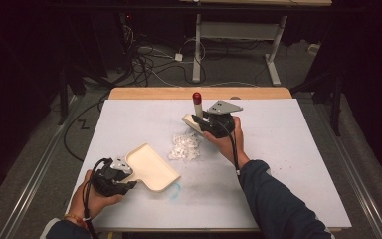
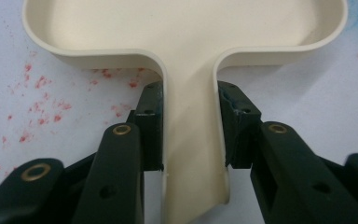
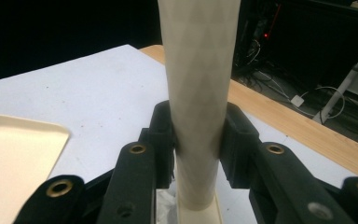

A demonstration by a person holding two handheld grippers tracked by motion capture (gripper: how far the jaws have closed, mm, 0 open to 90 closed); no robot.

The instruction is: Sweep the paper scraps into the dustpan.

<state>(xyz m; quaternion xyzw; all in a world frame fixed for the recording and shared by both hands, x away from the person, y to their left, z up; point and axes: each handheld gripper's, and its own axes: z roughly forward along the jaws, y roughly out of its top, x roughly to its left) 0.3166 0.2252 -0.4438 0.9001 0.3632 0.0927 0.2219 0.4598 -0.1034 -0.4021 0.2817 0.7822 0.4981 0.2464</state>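
A cream dustpan (image 1: 151, 167) lies on the white table sheet (image 1: 288, 149) at the front left. My left gripper (image 1: 129, 175) is shut on its handle (image 2: 191, 140), with a pad pressed to each side (image 2: 190, 100). Right of centre, my right gripper (image 1: 206, 123) is shut on a cream brush handle (image 1: 198, 109) with a red tip (image 1: 197, 96). This handle (image 3: 199, 70) stands nearly upright between the jaws (image 3: 198, 126), and the brush head (image 1: 191, 122) is low at the far edge of a pile of white scraps (image 1: 185, 147). The pile lies between brush and dustpan (image 3: 14, 154).
A wooden table edge (image 1: 199, 93) shows beyond the white sheet. Red specks (image 2: 37, 107) and a blue smear (image 1: 175, 191) mark the sheet near the dustpan. Cables (image 1: 154, 64) and a white desk frame (image 1: 238, 30) are on the floor behind the table.
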